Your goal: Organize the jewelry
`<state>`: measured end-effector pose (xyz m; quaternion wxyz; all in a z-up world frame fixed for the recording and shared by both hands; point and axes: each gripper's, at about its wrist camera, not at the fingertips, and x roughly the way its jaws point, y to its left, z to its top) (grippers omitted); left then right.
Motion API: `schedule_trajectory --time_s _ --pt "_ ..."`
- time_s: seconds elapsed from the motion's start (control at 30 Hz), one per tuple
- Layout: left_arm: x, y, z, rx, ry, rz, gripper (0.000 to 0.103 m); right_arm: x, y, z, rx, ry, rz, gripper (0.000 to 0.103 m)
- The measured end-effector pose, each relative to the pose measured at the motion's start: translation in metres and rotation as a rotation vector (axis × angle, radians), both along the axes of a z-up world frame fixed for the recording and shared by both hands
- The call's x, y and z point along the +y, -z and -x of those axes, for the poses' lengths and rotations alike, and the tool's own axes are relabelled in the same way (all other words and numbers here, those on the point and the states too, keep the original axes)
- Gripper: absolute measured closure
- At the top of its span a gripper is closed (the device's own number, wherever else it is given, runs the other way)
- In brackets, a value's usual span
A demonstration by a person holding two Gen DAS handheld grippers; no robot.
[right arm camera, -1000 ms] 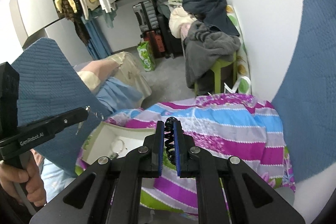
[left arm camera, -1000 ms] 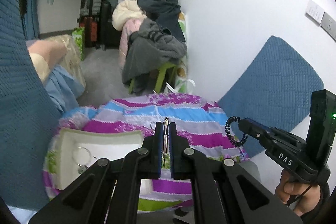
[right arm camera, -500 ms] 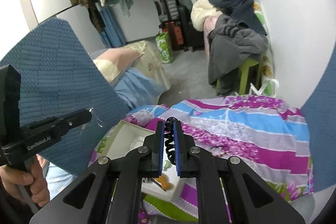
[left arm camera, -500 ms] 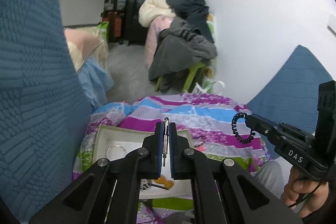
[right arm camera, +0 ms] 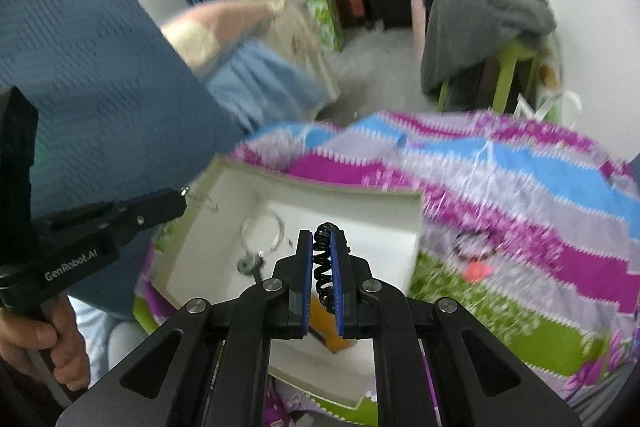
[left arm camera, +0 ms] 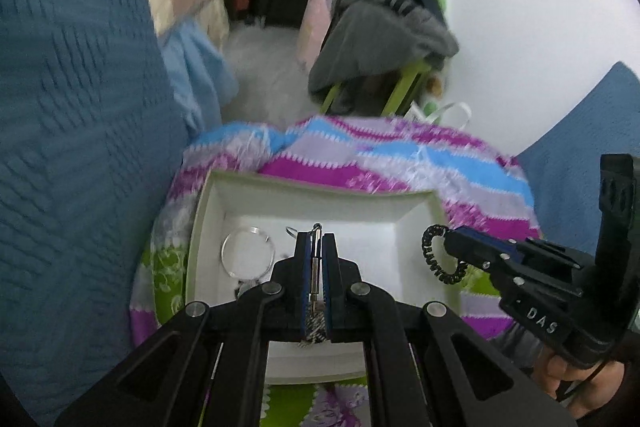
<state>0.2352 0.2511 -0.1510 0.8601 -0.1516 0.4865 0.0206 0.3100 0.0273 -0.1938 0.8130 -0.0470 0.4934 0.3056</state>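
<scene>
On a striped blanket sat a white box. The left gripper pinched a metal clasp, the right gripper a black coil bracelet; an early release above the rim could have dropped either outside.

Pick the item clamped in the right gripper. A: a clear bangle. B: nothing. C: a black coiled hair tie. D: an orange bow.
C: the right gripper is shut on the black coiled hair tie, above the white box; the clear bangle lies inside it.
</scene>
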Motion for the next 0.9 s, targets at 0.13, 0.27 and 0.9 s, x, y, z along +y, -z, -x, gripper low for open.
schedule_trajectory --time_s 0.13,0.27,0.9 --pt "0.003 0.024 0.002 0.041 -0.010 0.036 0.099 0.009 0.028 0.001 0.058 -0.027 0.030 0.096" --pt "0.004 0.039 0.003 0.077 -0.017 0.039 0.099 0.014 0.045 0.000 0.105 -0.031 0.062 0.096" --pt "-0.001 -0.049 0.037 -0.003 -0.097 -0.040 0.057 -0.018 -0.061 0.013 -0.093 0.012 -0.023 0.036"
